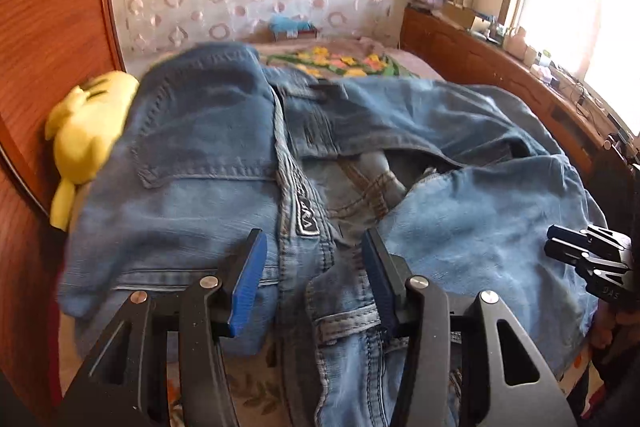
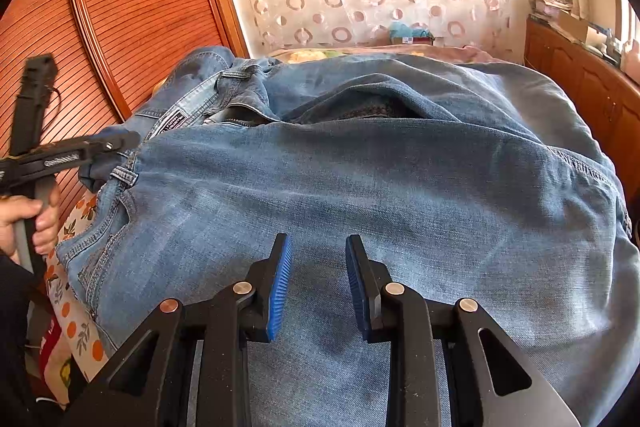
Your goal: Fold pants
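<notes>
Two grippers hover over the jeans (image 2: 360, 187), heaped on the bed — a fold looks half made. Left gripper (image 1: 316, 251) stands spread above the waistband, gripping nothing; right gripper (image 2: 319, 255) is parted too, pads clear of denim (probably). Next: pinch an edge and flatten the rumpled, faded cloth.

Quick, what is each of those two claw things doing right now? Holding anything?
Left gripper: open above the jeans, holding nothing.
Right gripper: open above the jeans, holding nothing.
</notes>
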The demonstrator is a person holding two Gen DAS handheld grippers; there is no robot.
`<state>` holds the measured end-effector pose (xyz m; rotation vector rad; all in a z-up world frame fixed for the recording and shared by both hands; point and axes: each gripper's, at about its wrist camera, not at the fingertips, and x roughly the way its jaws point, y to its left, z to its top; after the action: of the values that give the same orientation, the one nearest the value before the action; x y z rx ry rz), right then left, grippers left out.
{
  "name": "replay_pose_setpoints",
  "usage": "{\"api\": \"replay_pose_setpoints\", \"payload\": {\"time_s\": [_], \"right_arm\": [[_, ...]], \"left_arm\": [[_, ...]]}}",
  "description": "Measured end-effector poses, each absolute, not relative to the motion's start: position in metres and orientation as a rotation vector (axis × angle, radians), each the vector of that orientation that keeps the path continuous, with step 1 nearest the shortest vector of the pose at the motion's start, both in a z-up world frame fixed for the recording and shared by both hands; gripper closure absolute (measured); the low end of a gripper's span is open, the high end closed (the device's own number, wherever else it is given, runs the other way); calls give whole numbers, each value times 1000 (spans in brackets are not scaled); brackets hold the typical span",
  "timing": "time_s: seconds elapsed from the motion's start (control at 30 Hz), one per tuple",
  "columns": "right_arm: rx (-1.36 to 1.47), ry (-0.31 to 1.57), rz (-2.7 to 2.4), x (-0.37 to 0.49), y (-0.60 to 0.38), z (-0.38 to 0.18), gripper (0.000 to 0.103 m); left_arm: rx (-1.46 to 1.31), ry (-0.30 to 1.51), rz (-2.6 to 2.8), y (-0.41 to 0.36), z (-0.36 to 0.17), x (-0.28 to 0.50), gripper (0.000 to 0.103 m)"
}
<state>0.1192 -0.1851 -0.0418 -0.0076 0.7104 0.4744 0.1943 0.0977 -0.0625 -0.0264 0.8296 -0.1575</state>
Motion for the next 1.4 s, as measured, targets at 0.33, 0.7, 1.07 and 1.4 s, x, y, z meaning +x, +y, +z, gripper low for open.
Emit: {"api": "replay_pose_setpoints", "payload": {"time_s": [0.33, 0.7, 1.07, 1.4], "right_arm": [[15, 727, 483, 125, -187, -44, 74], [37, 740, 486, 128, -188, -46, 74], [37, 736, 483, 127, -187, -46, 74], [38, 736, 486, 127, -187, -46, 74]], "left_arm": [[60, 910, -227, 67, -87, 186, 52], [5, 780, -239, 68, -52, 176, 77], [82, 828, -389, 21, -48, 153, 69], [-3, 865, -438, 19, -59, 135, 60]]}}
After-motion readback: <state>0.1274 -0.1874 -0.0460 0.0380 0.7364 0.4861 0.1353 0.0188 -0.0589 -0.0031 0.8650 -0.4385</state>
